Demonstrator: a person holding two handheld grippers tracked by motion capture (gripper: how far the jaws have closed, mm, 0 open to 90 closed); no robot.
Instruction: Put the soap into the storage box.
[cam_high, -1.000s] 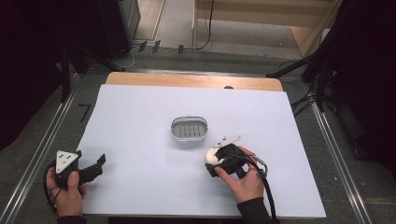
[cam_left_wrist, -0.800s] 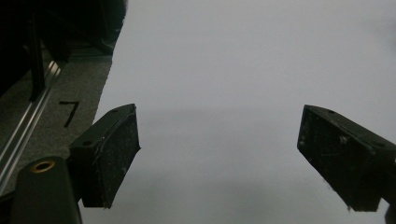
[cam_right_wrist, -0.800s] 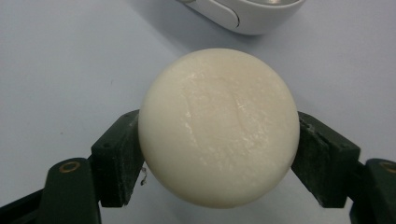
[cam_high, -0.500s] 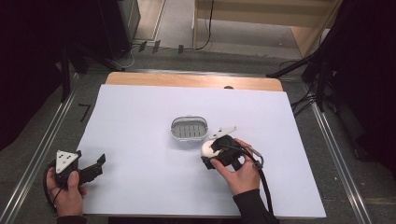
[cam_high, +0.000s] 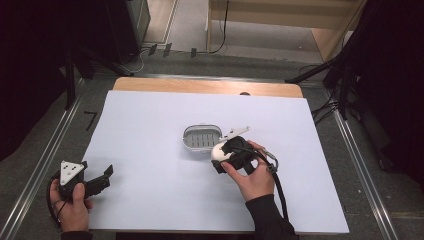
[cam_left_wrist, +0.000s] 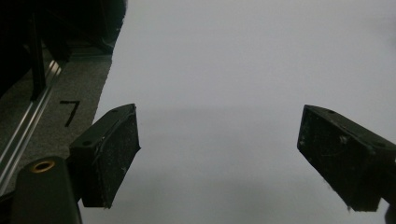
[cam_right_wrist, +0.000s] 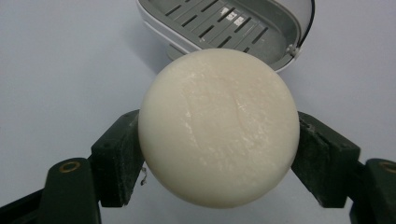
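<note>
Firmly between right tongs (cam_right_wrist: 219, 154): soap (cam_right_wrist: 218, 127)

From my seat I read one mark: a black "7" (cam_left_wrist: 70, 112) on the grey floor beside the bench. White print inside the soap dish (cam_right_wrist: 231, 16) is too blurred to read.

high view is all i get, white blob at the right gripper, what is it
Observer: A round white soap bar, clamped at its sides by the right gripper.
Operator: is the tray free
Observer: Yes, the soap dish shows bare grey slats, just beyond the soap.
Operator: left one holding anything
Observer: No, the left gripper has its fingers wide apart over bare white table.
</note>
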